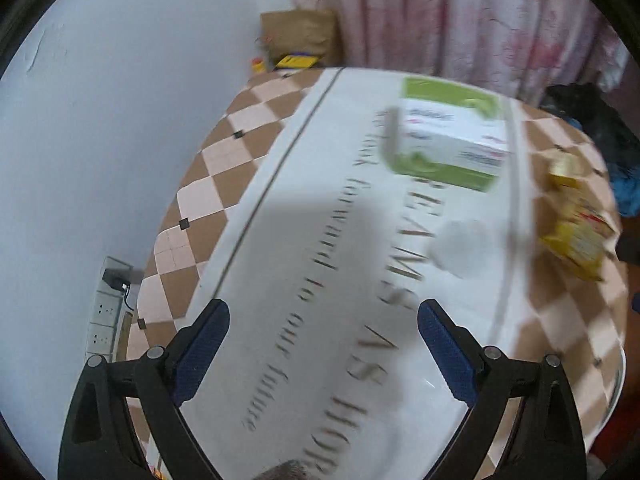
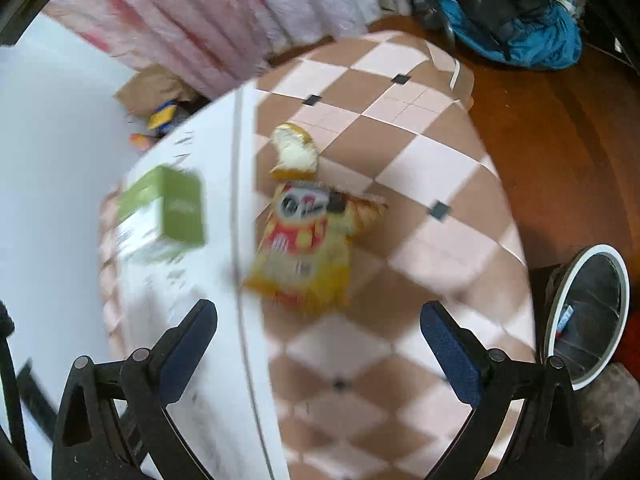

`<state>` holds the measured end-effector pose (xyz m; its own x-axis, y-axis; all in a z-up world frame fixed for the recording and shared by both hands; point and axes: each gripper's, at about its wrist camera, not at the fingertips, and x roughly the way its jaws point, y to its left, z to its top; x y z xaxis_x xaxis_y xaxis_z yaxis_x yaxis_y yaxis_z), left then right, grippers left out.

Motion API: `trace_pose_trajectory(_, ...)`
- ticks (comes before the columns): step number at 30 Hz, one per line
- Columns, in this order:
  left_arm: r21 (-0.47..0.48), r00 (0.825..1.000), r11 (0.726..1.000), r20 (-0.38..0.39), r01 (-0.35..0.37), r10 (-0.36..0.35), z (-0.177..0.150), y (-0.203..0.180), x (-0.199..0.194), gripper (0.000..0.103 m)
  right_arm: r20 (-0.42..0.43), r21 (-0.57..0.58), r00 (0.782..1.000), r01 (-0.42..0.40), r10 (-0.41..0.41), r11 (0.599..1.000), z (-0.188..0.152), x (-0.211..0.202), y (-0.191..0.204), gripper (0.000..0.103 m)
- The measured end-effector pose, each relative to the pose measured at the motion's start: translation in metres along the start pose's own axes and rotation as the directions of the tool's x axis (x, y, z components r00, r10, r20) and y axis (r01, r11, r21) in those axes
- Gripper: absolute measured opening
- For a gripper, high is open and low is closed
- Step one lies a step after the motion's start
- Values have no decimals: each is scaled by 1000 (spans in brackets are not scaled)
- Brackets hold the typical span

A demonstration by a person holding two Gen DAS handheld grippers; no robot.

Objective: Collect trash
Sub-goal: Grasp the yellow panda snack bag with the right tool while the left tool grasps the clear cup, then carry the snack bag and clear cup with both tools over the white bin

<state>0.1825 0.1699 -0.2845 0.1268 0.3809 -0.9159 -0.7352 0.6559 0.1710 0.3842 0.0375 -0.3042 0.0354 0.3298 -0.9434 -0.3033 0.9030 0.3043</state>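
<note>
A green and white carton [image 1: 448, 140] [image 2: 164, 212] stands on the cloth-covered table [image 1: 248, 128]. A crumpled white tissue [image 1: 460, 248] lies nearer, ahead and right of my open, empty left gripper [image 1: 323, 316]. A yellow and red snack wrapper [image 1: 576, 236] [image 2: 308, 248] lies on the checkered part of the cloth, just ahead of my open, empty right gripper [image 2: 318, 312]. A small gold and white wrapper [image 2: 294, 152] lies beyond it. A bin with a white rim and black liner [image 2: 588, 316] stands on the floor at the right of the table.
The table cloth [image 2: 420, 168] has a white printed centre and brown-pink checks. A brown paper bag [image 1: 300, 36] with items sits on the floor by the pink curtain [image 1: 460, 12]. A blue and black bundle [image 2: 516, 20] lies on the brown floor. A wall socket [image 1: 106, 312] is at left.
</note>
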Motion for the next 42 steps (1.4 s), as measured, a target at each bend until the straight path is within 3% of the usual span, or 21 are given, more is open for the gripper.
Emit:
trace_pose_trajectory(2,-5,1000,1000,-17,-1,0,5,5,13,96,-8,29,1000,19,-19,999,13,22,5,100)
trace_pose_trajectory(5,-12,998,999,-44,50,-51,7,6,22,96,-36,14,999,19,-18,1000,20,39,9,74)
trace_pose_trajectory(6,-17,996,997,-50,71,-72,8,2,20,96,-16,-7,999,32,-32,999,20,36,11,58)
trace_pose_trajectory(11,-64,954,955,-66,289,-293,10,-12,14,95,20,-85,999,41,-40,996,6,18,6,49)
trace_pose_trajectory(18,-79,915,919,-92,386,-392,22,-49,28,92,10,-54,999,40,-40,998,-11,12,-28,48)
trace_pose_trajectory(20,-92,914,918,-101,385,-394,26,-53,35,77,11,-45,1000,29,-29,999,-14,13,-35,48)
trace_pose_trajectory(22,-96,917,921,-102,378,-387,30,-53,38,72,14,-42,999,29,-29,999,-13,14,-33,47)
trace_pose_trajectory(23,-92,919,922,-89,376,-383,32,-54,37,62,15,-43,999,32,-32,999,-13,14,-33,47)
trace_pose_trajectory(24,-82,924,927,-85,367,-373,34,-55,36,45,15,-43,999,37,-36,998,-13,15,-32,48)
trace_pose_trajectory(26,-67,934,937,-85,343,-348,36,-55,36,38,14,-60,998,57,-56,997,-15,17,-28,48)
trace_pose_trajectory(31,-33,952,953,-52,302,-303,31,-52,33,38,9,-99,996,92,-91,991,-12,18,-19,47)
trace_pose_trajectory(36,44,975,974,8,222,-223,27,-57,17,38,57,-172,993,115,-107,978,-20,8,-9,46)
trace_pose_trajectory(42,121,979,980,109,160,-173,15,-55,-21,38,158,-268,983,136,-96,954,-44,-26,4,46)
